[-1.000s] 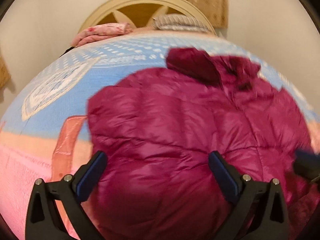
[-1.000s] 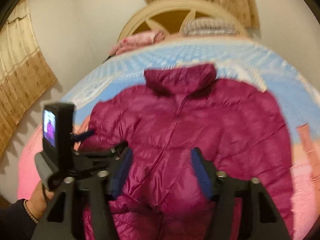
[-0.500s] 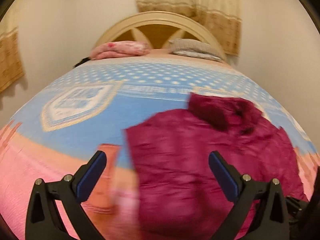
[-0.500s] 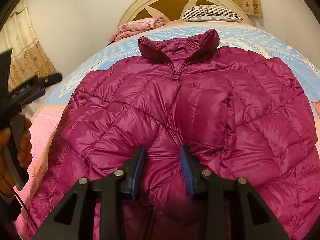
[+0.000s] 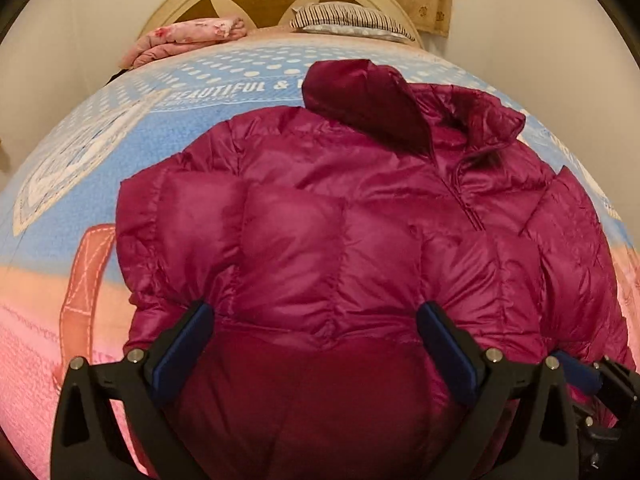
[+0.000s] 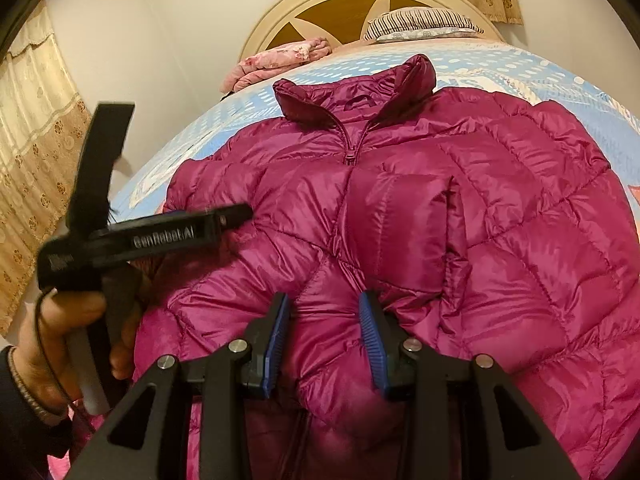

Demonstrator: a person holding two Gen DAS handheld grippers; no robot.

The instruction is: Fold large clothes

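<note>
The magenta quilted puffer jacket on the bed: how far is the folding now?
Done: the magenta quilted puffer jacket lies front-up on the blue and pink blanket, one sleeve folded over the chest. In hand: the right gripper pinches a fold near the hem; the left gripper is open over the other side. Left: most folds.

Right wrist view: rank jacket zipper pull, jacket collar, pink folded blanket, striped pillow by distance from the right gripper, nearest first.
From the right gripper, closed on a fold of the jacket:
1. Zipper pull, straight ahead on the jacket's chest.
2. Jacket collar, just beyond the pull.
3. Pink folded blanket, far left, at the headboard.
4. Striped pillow, far right; barely beyond the blanket, nearly a tie.
</note>
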